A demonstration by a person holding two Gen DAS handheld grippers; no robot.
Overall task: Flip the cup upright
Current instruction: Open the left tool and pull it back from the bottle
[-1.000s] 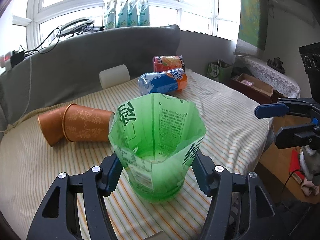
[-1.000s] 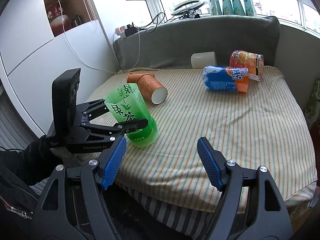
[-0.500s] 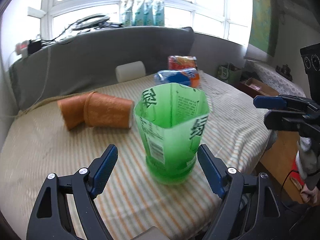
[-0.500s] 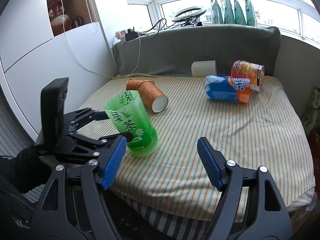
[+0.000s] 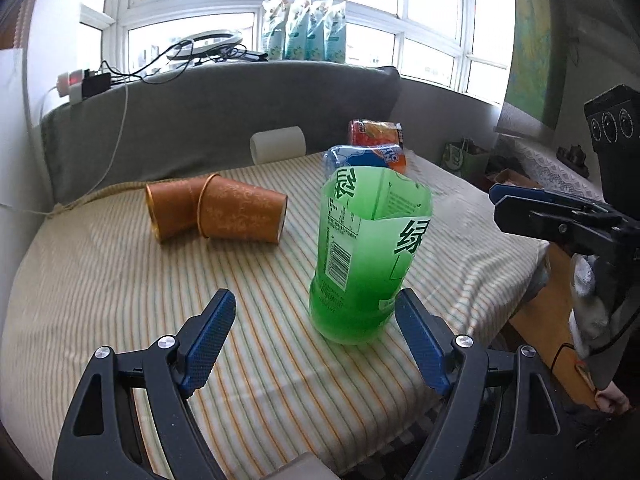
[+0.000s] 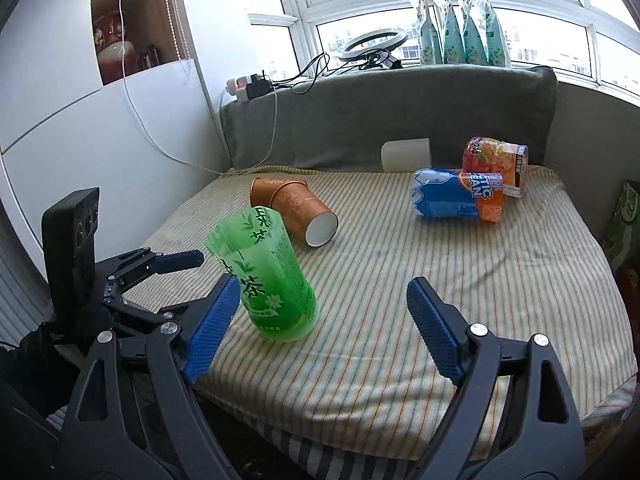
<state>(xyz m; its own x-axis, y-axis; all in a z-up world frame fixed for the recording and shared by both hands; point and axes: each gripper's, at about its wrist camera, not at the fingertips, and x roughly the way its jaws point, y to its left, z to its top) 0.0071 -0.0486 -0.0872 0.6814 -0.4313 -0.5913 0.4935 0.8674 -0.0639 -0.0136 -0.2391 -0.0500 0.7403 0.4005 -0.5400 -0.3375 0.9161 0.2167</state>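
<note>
Both claws stand wide open and hold nothing: our left claw [image 5: 314, 338] has the green cup [image 5: 370, 252] just ahead of it, close by its right finger [image 5: 420, 346] but apart from it, while our right claw [image 6: 318, 326] hangs over the near edge with the same cup [image 6: 266, 274] just beyond its left finger.

We judge the cup upright, mouth up, on the striped cloth [image 5: 120, 280]; from the right it seems to lean a little, though the lens may cause that. It looks thin and light, and the cloth looks soft, so a brush from the left claw's right finger could tip it. It also stands near the edge, so a knock might send it off.

Ahead of the left claw lie two orange cups [image 5: 218, 210] on their sides, one nested in the other. Farther off lie a blue packet [image 6: 456, 198], an orange packet [image 6: 494, 162] and a white roll [image 6: 406, 154], against a grey backrest [image 6: 380, 120] beneath bright windows [image 5: 360, 12].
</note>
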